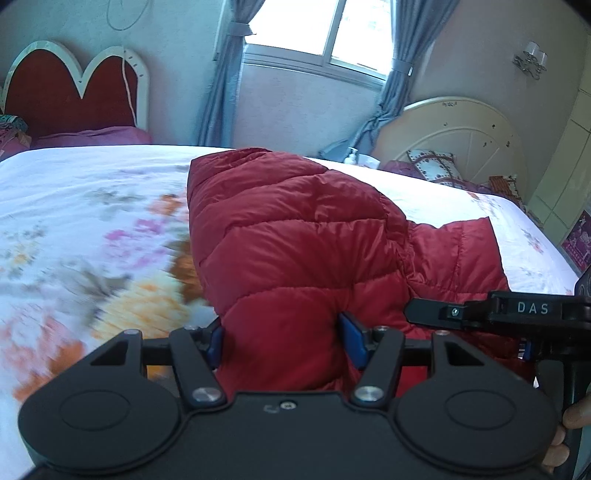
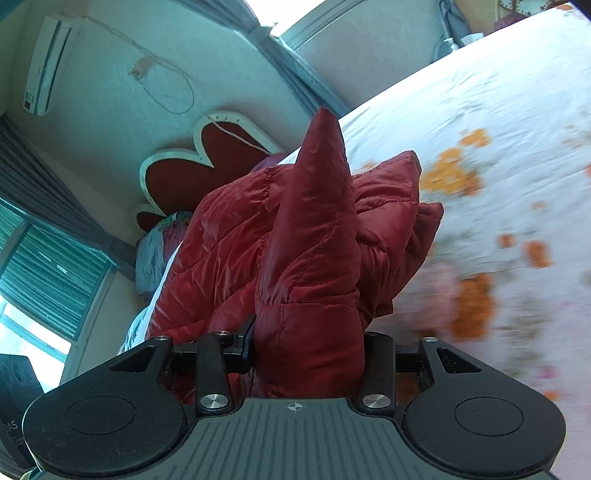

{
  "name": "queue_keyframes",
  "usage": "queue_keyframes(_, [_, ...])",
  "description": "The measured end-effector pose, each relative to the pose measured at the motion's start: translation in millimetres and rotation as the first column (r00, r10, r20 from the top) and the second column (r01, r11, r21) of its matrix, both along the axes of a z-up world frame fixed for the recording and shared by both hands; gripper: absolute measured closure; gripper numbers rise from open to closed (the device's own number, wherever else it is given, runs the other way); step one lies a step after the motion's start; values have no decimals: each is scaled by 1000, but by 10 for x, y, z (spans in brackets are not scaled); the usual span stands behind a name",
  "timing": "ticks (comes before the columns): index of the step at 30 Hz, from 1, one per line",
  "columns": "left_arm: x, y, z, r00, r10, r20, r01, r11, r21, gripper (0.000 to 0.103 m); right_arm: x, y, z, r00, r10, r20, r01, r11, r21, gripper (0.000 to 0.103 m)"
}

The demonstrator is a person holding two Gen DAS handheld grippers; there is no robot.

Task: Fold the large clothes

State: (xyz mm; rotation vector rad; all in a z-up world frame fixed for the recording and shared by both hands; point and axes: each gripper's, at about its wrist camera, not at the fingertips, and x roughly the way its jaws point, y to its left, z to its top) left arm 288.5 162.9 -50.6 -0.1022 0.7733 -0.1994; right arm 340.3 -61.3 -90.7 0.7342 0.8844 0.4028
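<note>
Item: red quilted down jacket (image 1: 295,236), large, puffy.

Nearest: left hand-held gripper (image 1: 284,341), blue pads (image 1: 352,338) clamped on a thick bunched fold of the jacket's near edge. Right hand-held gripper (image 2: 308,349), likewise clamped on a wad of the same jacket, a pointed flap standing up beyond its fingers; same gripper seen side-on in the left wrist view (image 1: 417,314), just beside the left one.

Middle: jacket body draped across the bed (image 1: 74,192) on a floral sheet, toward its near edge, part lifted, part resting.

Far: heart-shaped red headboard (image 1: 74,88) at the bed's head end; window (image 1: 325,33) with grey curtains.

Handling, judged: light, soft, compressible, springy; shell glossy and likely slippery, so thin pinches apt to slide out. Best held at stitched seams, hem or cuffs, gathering several layers. Folds likely to puff open unless pressed flat.
</note>
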Motion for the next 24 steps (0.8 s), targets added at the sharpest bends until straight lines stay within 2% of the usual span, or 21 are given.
queue_keyframes(9, [317, 780, -61, 999, 40, 3, -40, 999, 15, 44, 478, 884, -154, 1000, 16, -13, -16, 1000, -2, 61])
queue_keyframes(15, [493, 1077, -226, 998, 68, 6, -68, 997, 41, 43, 750, 1193, -366, 998, 48, -37, -48, 999, -4, 61])
queue_keyframes(20, [565, 1161, -408, 998, 55, 19, -56, 993, 105, 41, 827, 1281, -486, 998, 61, -32, -62, 997, -34, 61])
queue_keyframes(21, [581, 1157, -460, 999, 53, 9, -53, 991, 119, 40, 826, 1264, -518, 997, 60, -42, -62, 997, -43, 58])
queue_keyframes(22, [576, 1169, -500, 999, 54, 3, -54, 991, 124, 38, 832, 1257, -554, 997, 54, -58, -57, 997, -50, 50])
queue_keyframes(24, [567, 1194, -530, 999, 41, 2, -41, 990, 132, 34, 818, 1237, -615, 996, 39, -77, -43, 997, -59, 43])
